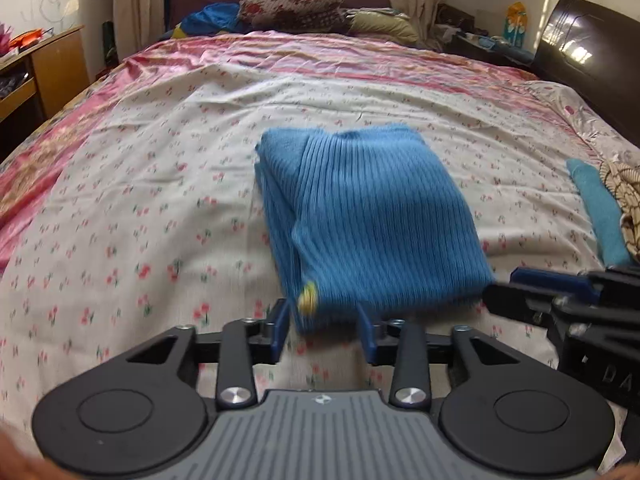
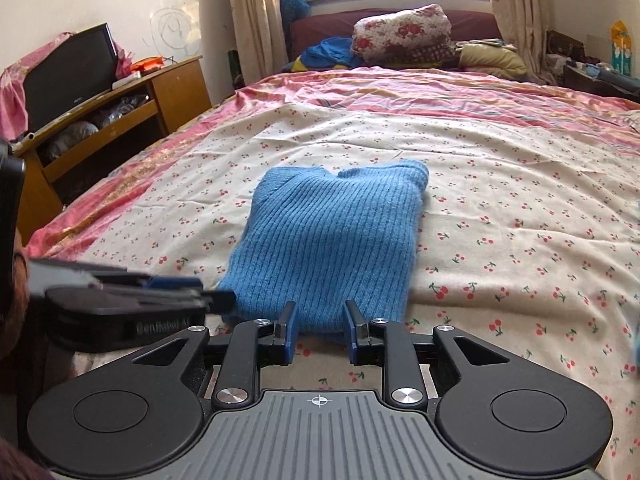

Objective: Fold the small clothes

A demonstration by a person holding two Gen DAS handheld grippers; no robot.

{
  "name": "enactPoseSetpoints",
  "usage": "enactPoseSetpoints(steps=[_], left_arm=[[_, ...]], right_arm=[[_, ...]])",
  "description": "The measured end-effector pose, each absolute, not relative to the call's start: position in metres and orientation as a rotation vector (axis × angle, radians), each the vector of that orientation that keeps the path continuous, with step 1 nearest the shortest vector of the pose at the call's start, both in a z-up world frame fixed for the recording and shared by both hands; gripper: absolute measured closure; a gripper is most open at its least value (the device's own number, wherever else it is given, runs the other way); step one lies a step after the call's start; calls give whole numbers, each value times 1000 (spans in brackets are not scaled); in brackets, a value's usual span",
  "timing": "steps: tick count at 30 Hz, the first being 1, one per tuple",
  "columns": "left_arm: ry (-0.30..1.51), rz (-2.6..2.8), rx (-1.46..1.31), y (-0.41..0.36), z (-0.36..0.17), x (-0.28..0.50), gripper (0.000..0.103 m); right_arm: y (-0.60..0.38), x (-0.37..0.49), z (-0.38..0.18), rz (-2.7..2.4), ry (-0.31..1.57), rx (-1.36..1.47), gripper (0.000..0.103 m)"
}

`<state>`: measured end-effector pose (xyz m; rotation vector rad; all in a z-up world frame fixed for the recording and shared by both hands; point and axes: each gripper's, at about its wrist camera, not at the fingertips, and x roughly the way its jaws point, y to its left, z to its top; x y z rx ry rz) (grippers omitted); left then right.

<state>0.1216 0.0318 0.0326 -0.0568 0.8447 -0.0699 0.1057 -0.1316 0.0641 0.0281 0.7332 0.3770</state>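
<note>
A blue ribbed knit sweater [image 1: 368,220] lies folded in a flat square on the cherry-print bedsheet [image 1: 140,200]. A small yellow tag [image 1: 308,296] shows at its near left corner. My left gripper [image 1: 324,322] is open, with the sweater's near edge lying loose between its blue fingers. In the right wrist view the same sweater [image 2: 332,240] sits straight ahead. My right gripper [image 2: 320,322] stands open at the near hem, and its pads do not press the fabric. The left gripper [image 2: 218,298] comes in from the left beside that hem, and the right gripper [image 1: 516,286] shows from the right.
A light blue cloth [image 1: 596,208] and a patterned garment [image 1: 628,196] lie at the bed's right edge. Rolled quilts [image 2: 400,28] pile up at the far end under the window. A wooden cabinet [image 2: 132,104] with a TV [image 2: 68,76] stands left; a dark headboard [image 1: 588,48] stands right.
</note>
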Motion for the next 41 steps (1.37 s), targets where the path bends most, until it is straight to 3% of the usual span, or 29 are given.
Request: enactPoseSetpoints(steps=[2, 4, 6, 13, 41], left_arm=[[844, -52, -74, 31, 30, 112, 47], [838, -29, -86, 31, 28, 102, 30], [823, -9, -86, 29, 28, 94, 21], [802, 11, -58, 21, 27, 78, 12], [785, 59, -36, 12, 28, 67, 9]], right_arm=[[-133, 99, 64, 373, 733, 31, 78], [-133, 92, 61, 360, 739, 29, 77], [-135, 87, 57, 349, 750, 31, 75], [-140, 79, 44, 326, 786, 69, 74], [-147, 72, 39, 325, 800, 110, 74]])
